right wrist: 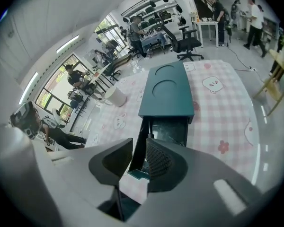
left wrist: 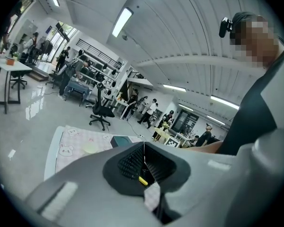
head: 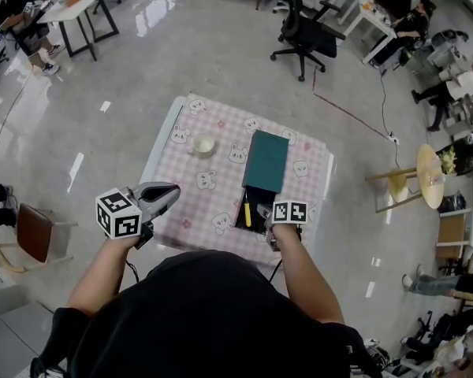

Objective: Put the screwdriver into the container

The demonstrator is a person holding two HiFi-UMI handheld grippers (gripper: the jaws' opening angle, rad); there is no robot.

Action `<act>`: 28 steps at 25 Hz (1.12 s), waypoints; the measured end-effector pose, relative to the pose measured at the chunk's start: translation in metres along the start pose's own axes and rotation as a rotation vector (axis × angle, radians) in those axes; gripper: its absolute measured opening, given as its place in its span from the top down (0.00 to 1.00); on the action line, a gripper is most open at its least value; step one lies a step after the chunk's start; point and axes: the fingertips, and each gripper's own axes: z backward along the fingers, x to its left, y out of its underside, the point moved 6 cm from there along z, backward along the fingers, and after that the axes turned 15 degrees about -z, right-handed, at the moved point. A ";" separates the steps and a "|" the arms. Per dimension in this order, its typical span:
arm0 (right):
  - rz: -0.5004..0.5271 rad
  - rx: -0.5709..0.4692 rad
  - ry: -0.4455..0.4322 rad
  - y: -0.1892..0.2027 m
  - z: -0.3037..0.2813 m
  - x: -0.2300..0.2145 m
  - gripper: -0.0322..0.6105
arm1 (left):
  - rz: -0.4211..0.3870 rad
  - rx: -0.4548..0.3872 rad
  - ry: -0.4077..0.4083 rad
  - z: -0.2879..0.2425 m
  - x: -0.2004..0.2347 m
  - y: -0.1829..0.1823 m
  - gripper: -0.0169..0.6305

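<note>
Right gripper [right wrist: 138,148] jaws narrow, with the front-left wall of the drawer [right wrist: 141,126] between them, seemingly pinched. The screwdriver [head: 247,211] (yellow handle) lies inside that drawer, pulled out of the teal container [right wrist: 166,91], so I judge the step is sliding it shut: push straight and level, no twist, or it jams. Right forearm reaches over the near edge of the table [head: 225,144]; left gripper [left wrist: 143,151] jaws together, empty, held off the near-left corner.
</note>
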 end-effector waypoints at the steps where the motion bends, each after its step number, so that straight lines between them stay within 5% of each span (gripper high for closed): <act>1: -0.003 -0.007 -0.005 0.002 0.003 0.001 0.77 | -0.003 0.000 0.004 -0.001 -0.001 0.000 0.97; 28: -0.084 -0.294 -0.073 0.040 0.117 -0.017 0.78 | -0.138 0.027 0.103 -0.026 -0.033 -0.026 0.97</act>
